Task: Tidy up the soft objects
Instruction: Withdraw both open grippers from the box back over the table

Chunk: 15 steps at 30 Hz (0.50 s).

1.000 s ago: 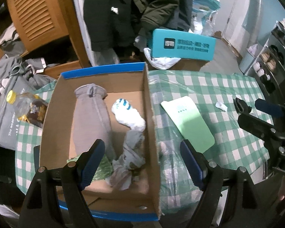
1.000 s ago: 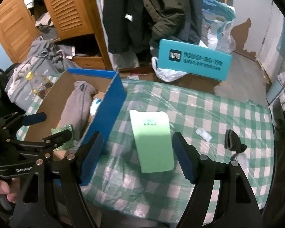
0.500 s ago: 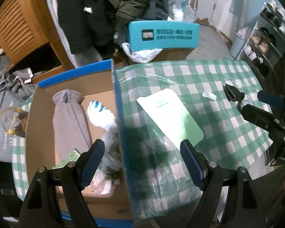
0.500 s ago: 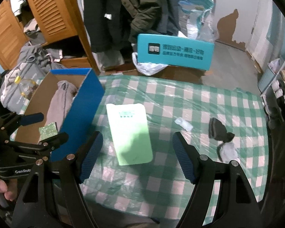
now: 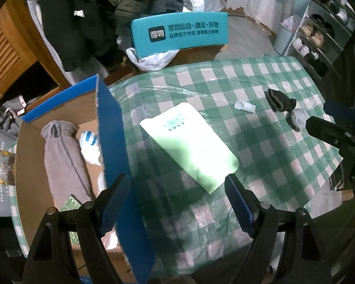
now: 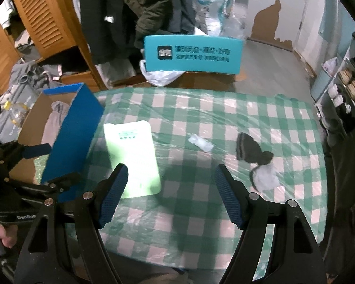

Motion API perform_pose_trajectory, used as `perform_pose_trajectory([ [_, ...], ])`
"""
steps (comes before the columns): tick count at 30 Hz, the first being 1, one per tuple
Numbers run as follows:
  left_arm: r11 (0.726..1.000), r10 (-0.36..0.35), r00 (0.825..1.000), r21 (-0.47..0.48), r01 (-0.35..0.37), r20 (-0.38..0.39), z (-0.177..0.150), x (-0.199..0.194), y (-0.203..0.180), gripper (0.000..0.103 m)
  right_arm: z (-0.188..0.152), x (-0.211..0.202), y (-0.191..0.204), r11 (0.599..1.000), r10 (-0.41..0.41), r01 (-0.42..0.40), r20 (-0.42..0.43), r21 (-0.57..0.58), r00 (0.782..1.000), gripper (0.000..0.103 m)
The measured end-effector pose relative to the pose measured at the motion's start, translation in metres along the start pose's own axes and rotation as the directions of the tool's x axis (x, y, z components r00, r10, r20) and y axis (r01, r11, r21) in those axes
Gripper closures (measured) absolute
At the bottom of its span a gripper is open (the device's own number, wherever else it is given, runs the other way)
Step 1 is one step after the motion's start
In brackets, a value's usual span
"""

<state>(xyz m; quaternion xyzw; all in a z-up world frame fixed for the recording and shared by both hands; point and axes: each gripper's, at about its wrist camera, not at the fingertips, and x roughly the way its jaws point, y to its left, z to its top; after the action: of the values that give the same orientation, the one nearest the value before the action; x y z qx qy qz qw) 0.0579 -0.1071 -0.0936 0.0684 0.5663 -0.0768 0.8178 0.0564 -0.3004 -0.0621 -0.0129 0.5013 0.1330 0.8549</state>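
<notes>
A knotted black sock [image 6: 250,149] and a pale grey sock [image 6: 265,177] lie together on the green checked tablecloth [image 6: 224,118], to the right of my right gripper [image 6: 170,177], which hangs open and empty above the cloth. In the left wrist view the black sock [image 5: 280,100] and the pale grey sock [image 5: 297,118] lie at the far right, beside the right gripper [image 5: 331,118]. My left gripper [image 5: 175,189] is open and empty over the right wall of the blue-edged cardboard box [image 5: 111,142]. The box holds a rolled grey garment [image 5: 61,156] and a white and blue sock [image 5: 90,142].
A flat pale green pouch [image 5: 189,144] lies mid-table, and a small clear wrapper [image 5: 245,106] sits near the socks. A teal box [image 5: 179,33] stands behind the table, with hanging coats [image 5: 101,11] further back. Shelves with shoes [image 5: 319,37] line the right side.
Both grippers have moved to the right, away from the box's inside and toward the socks on the cloth. Their jaws stand as wide as before.
</notes>
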Motion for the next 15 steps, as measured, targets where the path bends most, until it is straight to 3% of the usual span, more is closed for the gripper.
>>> perform_pose_trajectory([
  [15,0.998,-0.068,0.994,0.002,0.068,-0.088,0.032,0.028,-0.007,0.02,0.006,0.018,-0.069,0.996,-0.083,0.087,-0.114,0.03,0.99,0.028],
])
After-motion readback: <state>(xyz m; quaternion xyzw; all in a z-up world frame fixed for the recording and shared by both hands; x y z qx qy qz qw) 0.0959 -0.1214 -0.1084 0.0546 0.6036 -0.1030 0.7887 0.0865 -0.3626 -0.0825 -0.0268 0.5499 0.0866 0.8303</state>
